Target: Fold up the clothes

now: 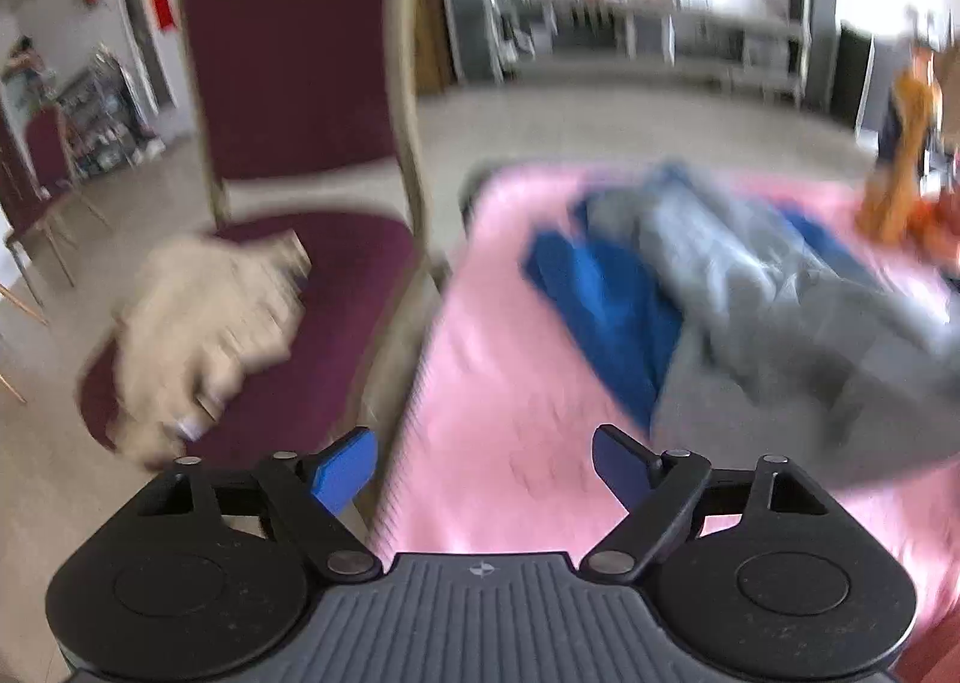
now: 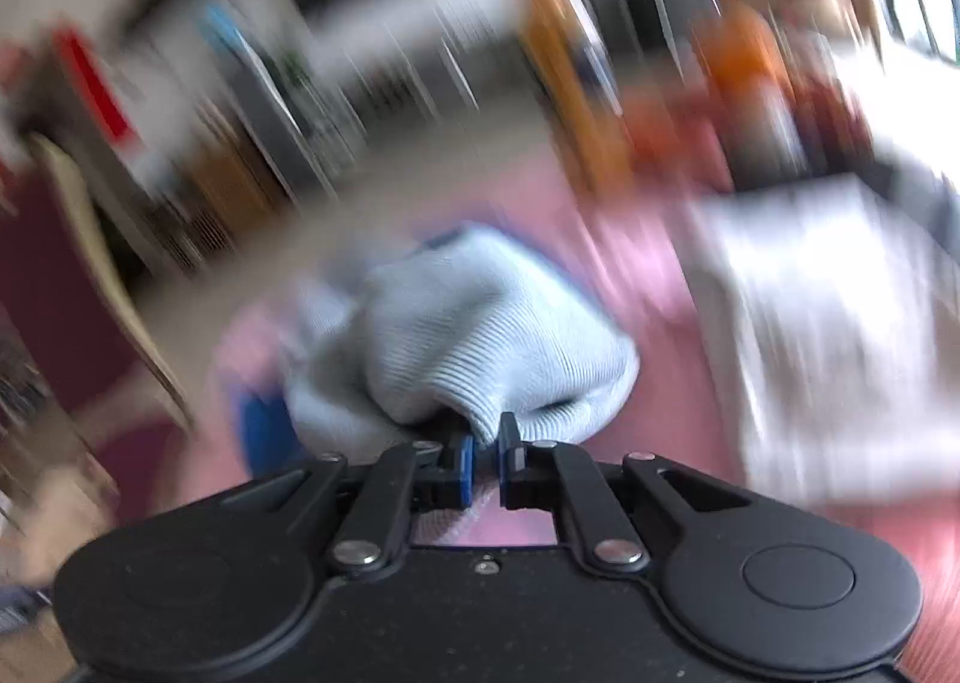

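The pink-covered bench (image 1: 510, 383) takes up most of what I see, and I use it as my folding surface because it gives a broad flat place to spread a garment. To its left stands a maroon chair (image 1: 288, 83) with a cream garment (image 1: 204, 323) heaped on the seat; I judge that heap is kept off the bench so it stays out of the way, though whether it is finished or waiting I cannot tell. On the far right of the bench, in the right wrist view, lies a pale flat stack (image 2: 828, 335), too blurred to name with confidence.

In the middle of the bench lies the grey-blue garment (image 1: 780, 311) I am working on, rumpled, with a strong blue fabric (image 1: 600, 299) showing beneath and beside it. Whether that blue is a lining or a separate piece I cannot tell.

My right tool (image 2: 486, 455) is clamped on a bunched ribbed fold of the light garment, the cloth pinched between the pads so I can drag or lay that edge where I want it. My left tool (image 1: 483, 470) stands wide apart with nothing between its pads, poised over the near edge of the bench, ready, I judge, to take a second corner.
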